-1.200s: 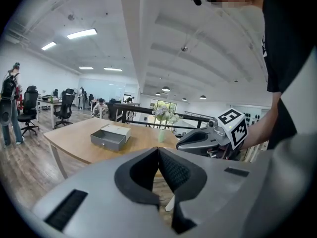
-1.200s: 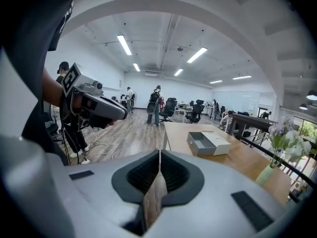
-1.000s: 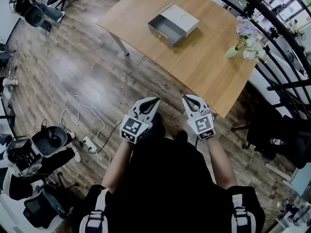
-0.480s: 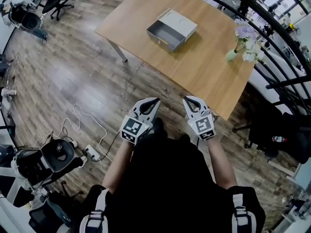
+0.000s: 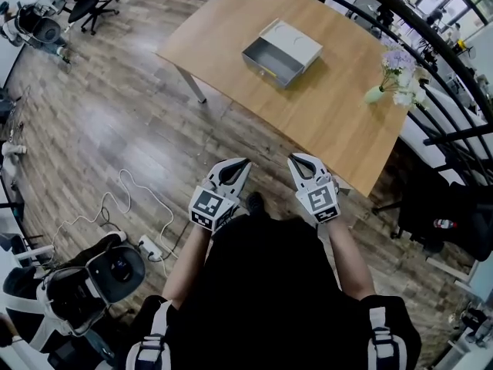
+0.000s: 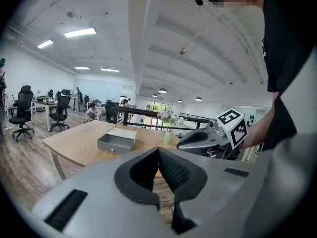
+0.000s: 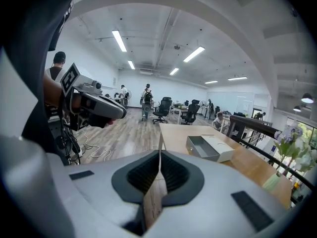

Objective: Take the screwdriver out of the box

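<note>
A grey box (image 5: pixel 281 51) with its drawer pulled out lies on the wooden table (image 5: pixel 331 106), far ahead of both grippers. It also shows small in the left gripper view as the box (image 6: pixel 116 140) and in the right gripper view as the box (image 7: pixel 210 148). No screwdriver can be made out; the drawer's inside is too small to read. My left gripper (image 5: pixel 245 163) and right gripper (image 5: pixel 296 160) are held side by side in front of the body, short of the table's near edge. Both are shut with nothing between the jaws.
A vase of pale flowers (image 5: pixel 393 72) stands near the table's right edge. A black railing (image 5: pixel 431 91) runs behind the table. White cables and a power strip (image 5: pixel 146 245) lie on the wood floor at left, near office chairs (image 5: pixel 92 272).
The table and box have shifted slightly right and down in the head view, and the floor gear at lower left has slid. Both grippers stay shut before the body.
</note>
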Demonstrator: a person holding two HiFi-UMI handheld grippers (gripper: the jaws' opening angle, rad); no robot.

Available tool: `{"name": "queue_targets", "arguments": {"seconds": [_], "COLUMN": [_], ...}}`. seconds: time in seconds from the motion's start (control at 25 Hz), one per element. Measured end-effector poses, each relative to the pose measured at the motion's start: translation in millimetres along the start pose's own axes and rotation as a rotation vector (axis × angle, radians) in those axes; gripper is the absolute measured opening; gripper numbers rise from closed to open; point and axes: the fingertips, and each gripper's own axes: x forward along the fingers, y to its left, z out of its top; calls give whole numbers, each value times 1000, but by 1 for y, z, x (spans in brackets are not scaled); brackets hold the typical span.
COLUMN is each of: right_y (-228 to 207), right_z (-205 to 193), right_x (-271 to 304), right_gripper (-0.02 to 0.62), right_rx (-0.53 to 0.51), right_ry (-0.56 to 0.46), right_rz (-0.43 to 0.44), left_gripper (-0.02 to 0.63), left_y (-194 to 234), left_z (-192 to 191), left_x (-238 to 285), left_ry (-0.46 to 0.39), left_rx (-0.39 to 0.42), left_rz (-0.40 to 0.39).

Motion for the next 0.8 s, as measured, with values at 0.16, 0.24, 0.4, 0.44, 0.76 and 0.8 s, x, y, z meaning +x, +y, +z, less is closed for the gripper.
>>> {"name": "queue_targets", "arguments": {"seconds": [0.16, 0.24, 0.4, 0.44, 0.76, 0.8], "right_y": [5, 6, 6, 6, 9, 10], "right_z": [8, 10, 12, 12, 13, 14], "right_x": [10, 13, 20, 22, 30, 32], "right_gripper": [28, 27, 28, 27, 28, 28], "right_rx": [-3, -5, -6, -6, -4, -8], "right_ry": [-2, 1, 12, 15, 33, 34], "right_rz": [-4, -8, -15, -17, -17, -13], "left_gripper": [21, 21, 21, 21, 21, 21], "left_y": [14, 19, 29, 30, 38, 41], "left_z": [0, 1, 2, 1, -3, -4], "left_x": [-6, -7, -6, -5, -9, -10], "left_ry": [-1, -8, -13, -13, -9, -10], "left_rx": [3, 3, 1, -1, -11, -15], "left_rz": [2, -1, -10, -12, -23, -19]}}
